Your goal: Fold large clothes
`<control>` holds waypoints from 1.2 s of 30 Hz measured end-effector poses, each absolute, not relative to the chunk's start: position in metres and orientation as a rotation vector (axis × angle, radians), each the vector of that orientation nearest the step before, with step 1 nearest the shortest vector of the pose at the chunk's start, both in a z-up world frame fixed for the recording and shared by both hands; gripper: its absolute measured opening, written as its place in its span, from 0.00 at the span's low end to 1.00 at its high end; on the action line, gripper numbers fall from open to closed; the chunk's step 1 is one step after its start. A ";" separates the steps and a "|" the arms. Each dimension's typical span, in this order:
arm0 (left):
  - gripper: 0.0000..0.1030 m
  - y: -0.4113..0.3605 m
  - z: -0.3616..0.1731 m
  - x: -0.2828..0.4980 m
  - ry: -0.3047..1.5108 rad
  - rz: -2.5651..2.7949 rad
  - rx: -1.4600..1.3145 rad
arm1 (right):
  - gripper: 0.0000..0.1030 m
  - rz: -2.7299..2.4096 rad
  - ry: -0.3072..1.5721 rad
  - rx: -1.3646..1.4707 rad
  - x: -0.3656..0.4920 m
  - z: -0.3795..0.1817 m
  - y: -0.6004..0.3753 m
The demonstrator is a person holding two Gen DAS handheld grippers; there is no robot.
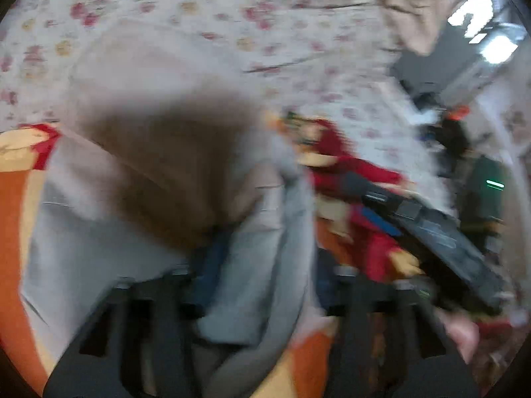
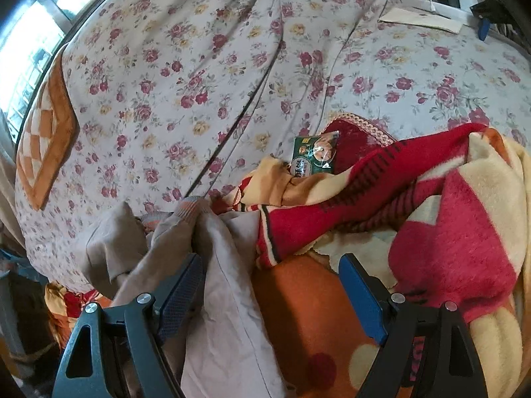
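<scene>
You are near the start: the grey garment [image 2: 212, 265] lies bunched and creased at the lower left of the right wrist view, with no neat fold visible anywhere on it. It rests partly on the flowered bedsheet [image 2: 186, 76] and partly against the red and cream blanket [image 2: 431, 219], which crowds it on the right.

Your right gripper [image 2: 272, 288] stands with its jaws wide apart; the cloth runs beside the left finger, but nothing is pinched.

The left wrist view is badly blurred. There your left gripper [image 1: 262, 285] has its jaws apart, with grey cloth [image 1: 252, 265] draped between them, seemingly loose rather than clamped.

Left to do, as I judge it: spread the garment flat on bare sheet, then make every fold.
</scene>
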State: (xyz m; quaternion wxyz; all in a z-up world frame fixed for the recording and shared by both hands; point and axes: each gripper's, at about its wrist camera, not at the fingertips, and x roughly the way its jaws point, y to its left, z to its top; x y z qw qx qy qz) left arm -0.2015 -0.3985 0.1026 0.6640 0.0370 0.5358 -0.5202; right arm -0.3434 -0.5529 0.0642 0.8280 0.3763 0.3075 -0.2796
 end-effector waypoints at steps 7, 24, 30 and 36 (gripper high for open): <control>0.69 -0.341 0.156 -0.220 1.089 -1.277 0.138 | 0.80 -0.507 0.593 0.864 -0.345 0.068 -0.547; 0.69 -0.288 0.079 -0.214 1.048 -1.012 0.253 | 0.51 -0.226 0.749 0.640 -0.280 0.070 -0.467; 0.70 -0.275 0.049 -0.212 1.030 -1.013 0.305 | 0.13 -0.283 0.834 0.520 -0.307 0.067 -0.471; 0.71 -0.265 0.058 -0.205 1.068 -1.020 0.315 | 0.12 -0.382 0.872 0.517 -0.319 0.056 -0.486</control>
